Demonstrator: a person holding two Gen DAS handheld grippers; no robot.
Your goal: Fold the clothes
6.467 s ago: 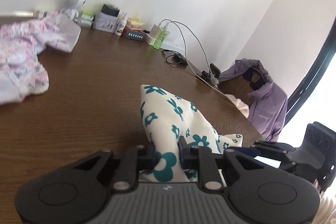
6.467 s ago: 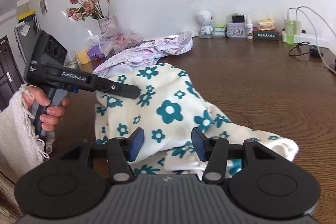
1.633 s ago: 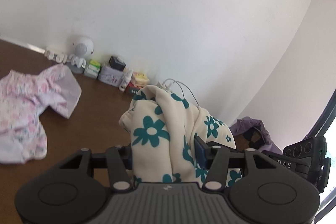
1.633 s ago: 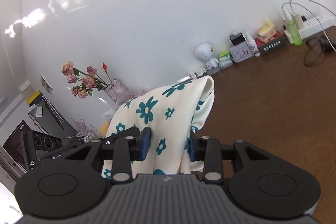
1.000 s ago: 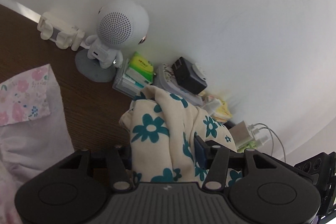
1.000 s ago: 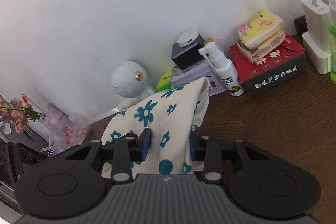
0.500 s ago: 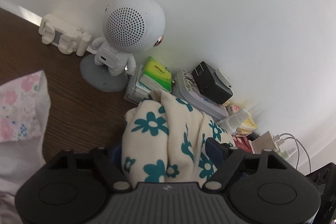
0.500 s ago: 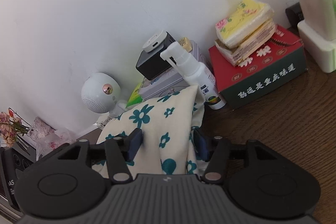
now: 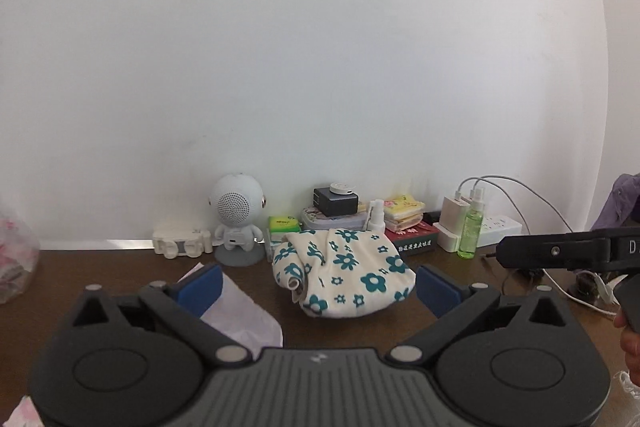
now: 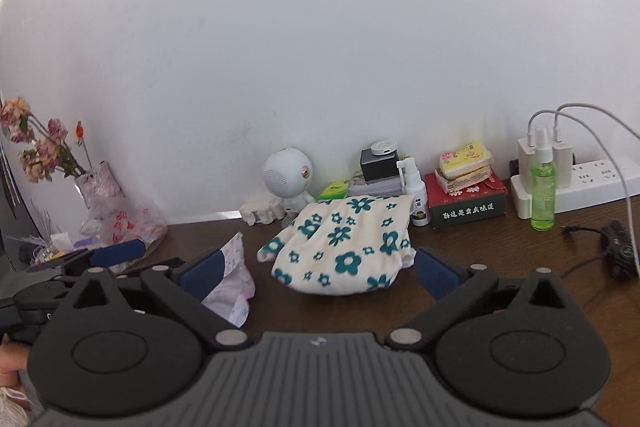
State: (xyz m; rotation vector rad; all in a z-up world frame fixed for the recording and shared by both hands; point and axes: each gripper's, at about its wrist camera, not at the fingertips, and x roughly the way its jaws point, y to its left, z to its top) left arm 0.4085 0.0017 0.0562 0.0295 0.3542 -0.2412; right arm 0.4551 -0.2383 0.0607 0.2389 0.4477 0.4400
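A: Where is the cloth [image 9: 344, 273]?

B: Folded into a bundle on the table [image 9: 472, 271], close to the wall, lying free. It is cream with teal flowers. Its far edge sits just in front of the tin [image 9: 320, 223] and touches or nearly touches the small white spray bottle [image 10: 414, 187]; I cannot tell which.

A: And the left gripper [image 9: 318, 287]?

B: Jaws spread wide, holding nothing. The blue pads [image 9: 200, 285] stand either side of the bundle in its own view, but nearer the camera, apart from the fabric.

A: The right gripper [image 10: 316, 273]?

B: The same: wide open and empty, with the bundle showing between its pads [image 10: 434, 275], not touched.

A: What else is near?

B: A pink floral garment [image 10: 234, 277] lies left of the bundle, partly behind the left pad of each gripper. Behind stand a white robot speaker [image 9: 237, 217], a green pack [image 9: 283, 225], a red box [image 10: 466, 203] topped with tissue packs, a green bottle [image 10: 543, 187] and a power strip [image 10: 600, 181] with chargers. Dried flowers [image 10: 36, 143] stand far left.
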